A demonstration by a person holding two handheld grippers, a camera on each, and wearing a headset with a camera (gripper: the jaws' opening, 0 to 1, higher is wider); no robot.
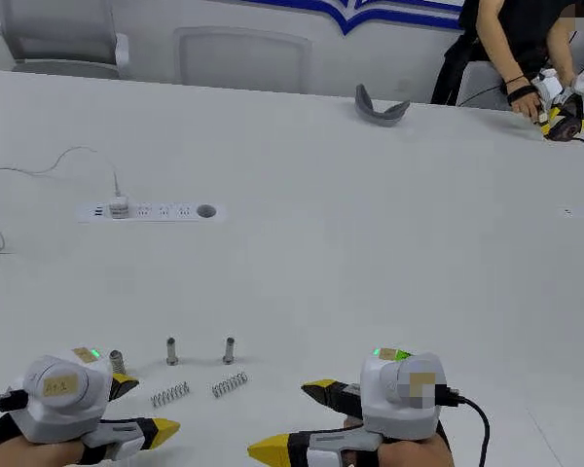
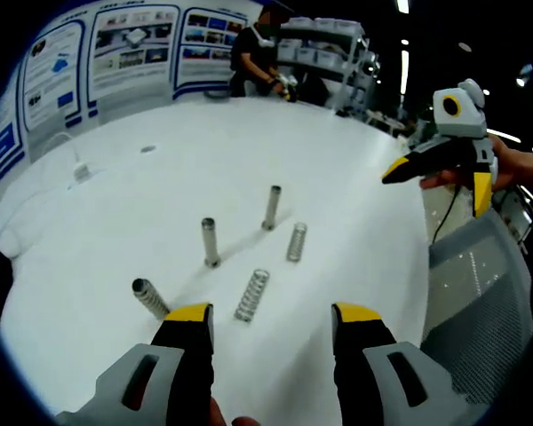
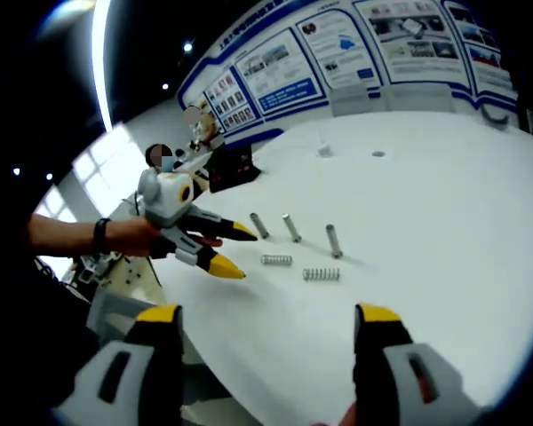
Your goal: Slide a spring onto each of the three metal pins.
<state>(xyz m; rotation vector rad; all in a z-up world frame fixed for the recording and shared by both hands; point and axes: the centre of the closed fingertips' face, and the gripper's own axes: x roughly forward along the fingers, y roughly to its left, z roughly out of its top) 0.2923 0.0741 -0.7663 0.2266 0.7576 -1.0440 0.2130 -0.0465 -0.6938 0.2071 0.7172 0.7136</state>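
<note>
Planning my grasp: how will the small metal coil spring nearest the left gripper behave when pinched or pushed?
Lying on its side on the smooth white table, the small metal coil spring probably rolls. Its thin open coils likely squash and weigh little.

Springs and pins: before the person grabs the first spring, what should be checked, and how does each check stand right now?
1. Left gripper open and empty: ok.
2. Right gripper open and empty: ok.
3. Middle pin and right pin upright and bare: ok.
4. Left pin bare: cannot tell, the left gripper partly hides it.
5. Left spring and right spring lying loose, close in front of the pins: ok.
6. A spring for every pin: cannot tell; two lie loose.
</note>
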